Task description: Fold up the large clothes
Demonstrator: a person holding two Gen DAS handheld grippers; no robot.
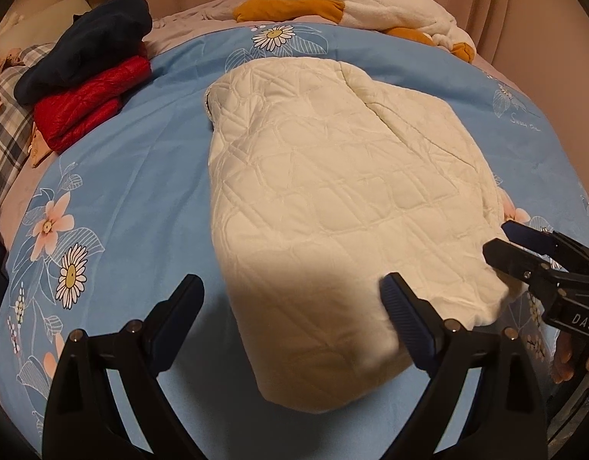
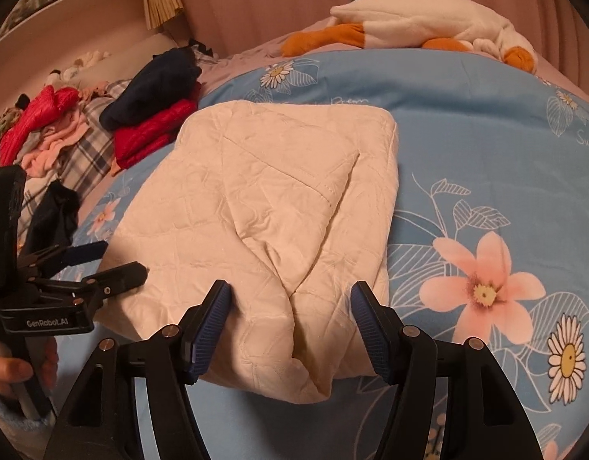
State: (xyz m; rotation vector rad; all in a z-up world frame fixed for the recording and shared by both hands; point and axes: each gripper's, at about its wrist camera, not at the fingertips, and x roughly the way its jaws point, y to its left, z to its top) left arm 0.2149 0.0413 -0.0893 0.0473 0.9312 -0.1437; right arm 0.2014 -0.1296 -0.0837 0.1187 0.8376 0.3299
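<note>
Both wrist views close, angled down; share cream quilted garment point(image 1: 332, 191) point(image 2: 263, 207).

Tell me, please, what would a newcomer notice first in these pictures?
First, the cream quilted garment, folded into a thick bundle in the middle of the blue flowered bedspread. Then the two open tools, left and right, at its near edge. At the back left lies a stack of red and navy folded clothes.

A bed carries a blue floral duvet point(image 1: 148, 161). A folded cream quilted jacket point(image 1: 332, 199) lies in its middle. Beside it a navy garment point(image 1: 87, 46) tops a folded red jacket point(image 1: 87, 107); a plush goose point(image 2: 420, 25) lies at the far edge.
</note>
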